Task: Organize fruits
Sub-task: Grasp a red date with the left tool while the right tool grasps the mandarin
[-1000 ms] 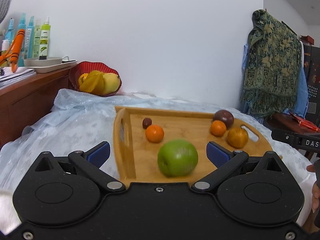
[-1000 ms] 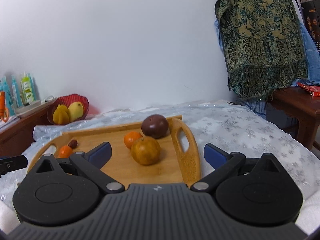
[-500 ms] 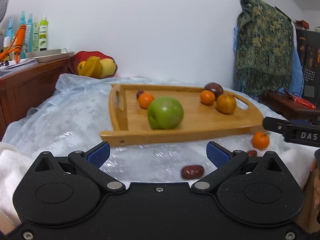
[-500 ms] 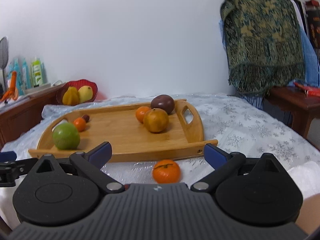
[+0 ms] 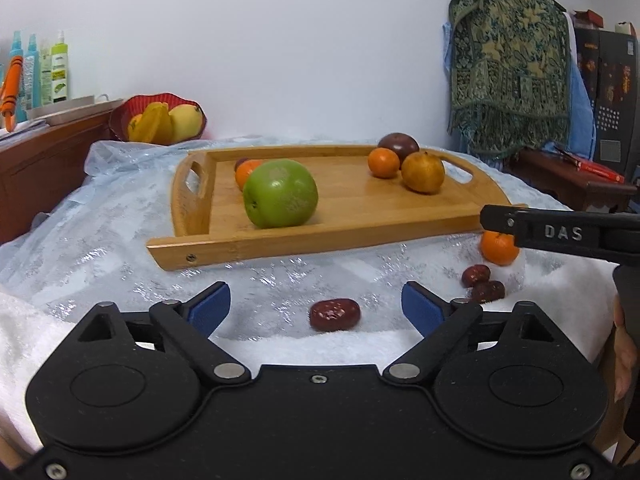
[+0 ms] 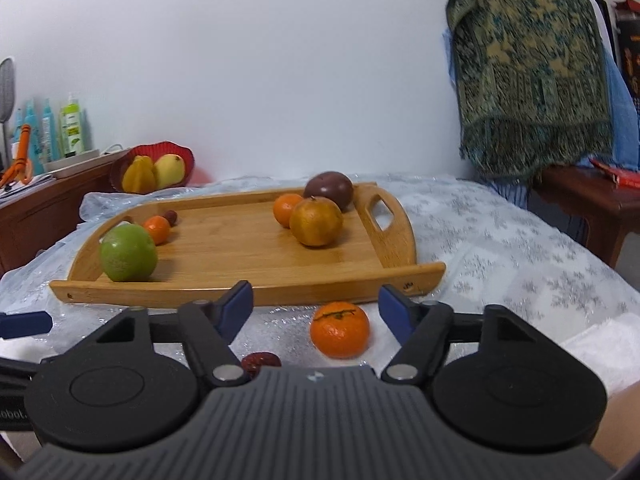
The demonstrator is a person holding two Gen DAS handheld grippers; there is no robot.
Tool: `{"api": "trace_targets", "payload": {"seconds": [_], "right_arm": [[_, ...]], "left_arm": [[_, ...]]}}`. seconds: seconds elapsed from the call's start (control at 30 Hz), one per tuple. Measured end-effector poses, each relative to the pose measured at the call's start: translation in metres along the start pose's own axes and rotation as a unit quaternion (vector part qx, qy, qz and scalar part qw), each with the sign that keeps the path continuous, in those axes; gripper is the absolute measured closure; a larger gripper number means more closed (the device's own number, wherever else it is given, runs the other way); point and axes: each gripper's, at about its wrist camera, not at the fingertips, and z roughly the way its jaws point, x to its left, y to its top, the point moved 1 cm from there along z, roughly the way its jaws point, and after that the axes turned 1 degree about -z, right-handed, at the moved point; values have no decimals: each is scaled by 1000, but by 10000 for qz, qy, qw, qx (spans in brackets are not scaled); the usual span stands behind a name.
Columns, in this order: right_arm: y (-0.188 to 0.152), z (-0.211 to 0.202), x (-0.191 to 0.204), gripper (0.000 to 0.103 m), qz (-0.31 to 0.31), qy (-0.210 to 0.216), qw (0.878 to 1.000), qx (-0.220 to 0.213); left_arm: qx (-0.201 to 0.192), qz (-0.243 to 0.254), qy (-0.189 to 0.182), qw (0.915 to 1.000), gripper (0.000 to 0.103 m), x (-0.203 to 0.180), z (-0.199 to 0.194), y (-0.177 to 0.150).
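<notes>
Altogether three red dates (image 5: 335, 314), one loose tangerine (image 6: 339, 329), six fruits on tray (image 5: 360, 216)

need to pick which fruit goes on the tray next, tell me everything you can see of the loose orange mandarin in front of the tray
The mandarin is small, round and bright orange, with a dark green stem scar and short lines on top, facing up. Its skin looks glossy and whole. It sits off the wooden tray, just before its near edge, on the shiny snowflake tablecloth. It lies between the pads of the right gripper, whose jaws have just been closing but do not touch it. A dark red date lies nearby, apart from it.
</notes>
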Motion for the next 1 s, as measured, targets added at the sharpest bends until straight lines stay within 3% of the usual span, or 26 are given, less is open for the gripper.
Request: {"api": "trace_targets", "payload": {"seconds": [0.13,0.27,0.53,0.73,0.9,1.0], "right_arm": [[-2,6,-3,37,105,-82,9998,134],[-3,13,-6,41,262,-125,9992,262],[-7,20,-7,43,396,-218,9980,445],[-8,24,-7,47,468,-241,9973,505],[-10,26,-6,50,469,-247,9971,543],[-10,27,-6,52,451,-279,9971,541]], "left_arm": [[145,-47,-115,9998,23,-2,6,-2],[306,-107,-138,9994,40,-4,13,-4],[294,-124,-81,9995,44,-4,15,-7],[279,-181,-149,9993,56,-4,16,-6],[253,-75,-156,9995,73,-9,16,-7],[255,-90,-163,9995,75,-9,16,-6]]}}
